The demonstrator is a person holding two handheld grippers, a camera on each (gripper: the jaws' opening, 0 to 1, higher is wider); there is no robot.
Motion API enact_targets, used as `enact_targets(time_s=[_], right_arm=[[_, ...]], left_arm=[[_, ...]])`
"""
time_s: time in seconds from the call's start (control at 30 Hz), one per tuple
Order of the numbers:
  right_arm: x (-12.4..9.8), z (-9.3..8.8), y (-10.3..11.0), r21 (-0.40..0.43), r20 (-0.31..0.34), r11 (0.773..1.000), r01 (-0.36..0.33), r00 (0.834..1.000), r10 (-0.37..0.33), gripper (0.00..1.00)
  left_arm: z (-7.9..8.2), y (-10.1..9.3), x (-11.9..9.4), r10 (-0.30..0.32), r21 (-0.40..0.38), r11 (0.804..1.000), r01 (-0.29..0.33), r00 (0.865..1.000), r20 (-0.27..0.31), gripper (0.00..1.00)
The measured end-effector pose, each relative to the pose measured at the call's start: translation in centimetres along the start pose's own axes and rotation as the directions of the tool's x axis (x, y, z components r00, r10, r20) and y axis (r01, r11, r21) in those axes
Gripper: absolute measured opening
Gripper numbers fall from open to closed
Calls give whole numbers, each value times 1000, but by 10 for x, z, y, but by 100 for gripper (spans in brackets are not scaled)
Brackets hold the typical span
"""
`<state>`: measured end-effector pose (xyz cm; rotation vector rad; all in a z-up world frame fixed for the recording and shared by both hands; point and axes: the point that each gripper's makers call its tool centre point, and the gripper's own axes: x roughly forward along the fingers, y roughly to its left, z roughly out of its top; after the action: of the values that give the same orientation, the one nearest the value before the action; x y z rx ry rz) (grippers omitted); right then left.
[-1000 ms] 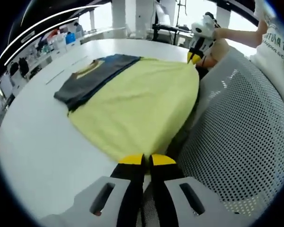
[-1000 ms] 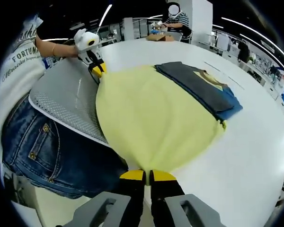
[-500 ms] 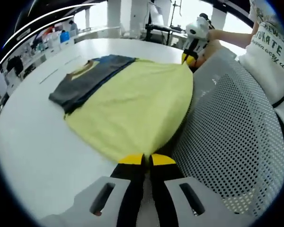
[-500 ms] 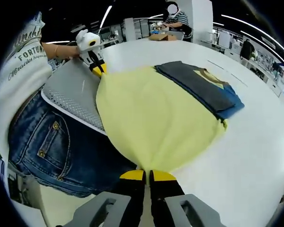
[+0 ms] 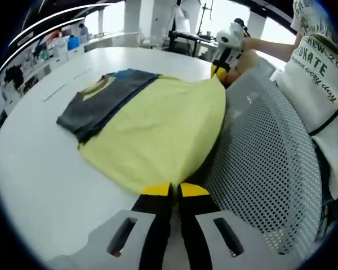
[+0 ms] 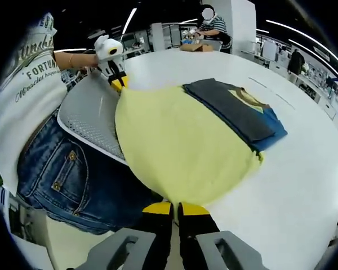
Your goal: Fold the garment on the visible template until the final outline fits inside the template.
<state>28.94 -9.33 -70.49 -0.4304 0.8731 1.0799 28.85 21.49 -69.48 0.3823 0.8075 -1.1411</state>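
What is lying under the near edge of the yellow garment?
The yellow garment lies on the white table; its near edge overhangs a grey perforated sheet. Both claws pinch that edge. Anything beneath the cloth is covered.

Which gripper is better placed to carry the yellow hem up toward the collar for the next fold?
Neither alone. The left gripper and right gripper are each shut on a hem corner of the yellow garment, the hem stretched between them. Judging by that, move both together.
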Motion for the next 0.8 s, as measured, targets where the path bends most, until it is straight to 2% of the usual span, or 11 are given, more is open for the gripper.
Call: enact_targets(time_s=[0.23,0.37,0.5,0.53,0.8], right_arm=[[-11,18,-21,-14,36,999,39,999,-38,0],[-14,31,-35,-38,52,997,65,997,-63,0],[-16,39,-45,-64,58,995,82,995,-78,0],[-16,40,-46,-70,60,994,84,995,-80,0],[-17,52,-67,-96,73,988,121,991,-115,0]], left_arm=[[16,16,-8,13,7,1000,-14,999,30,1],[29,35,-11,34,21,999,-35,998,50,1],[44,47,-14,57,60,996,-61,997,58,1],[45,57,-12,72,63,995,-76,995,65,1],[65,79,-13,106,91,989,-113,991,80,1]])
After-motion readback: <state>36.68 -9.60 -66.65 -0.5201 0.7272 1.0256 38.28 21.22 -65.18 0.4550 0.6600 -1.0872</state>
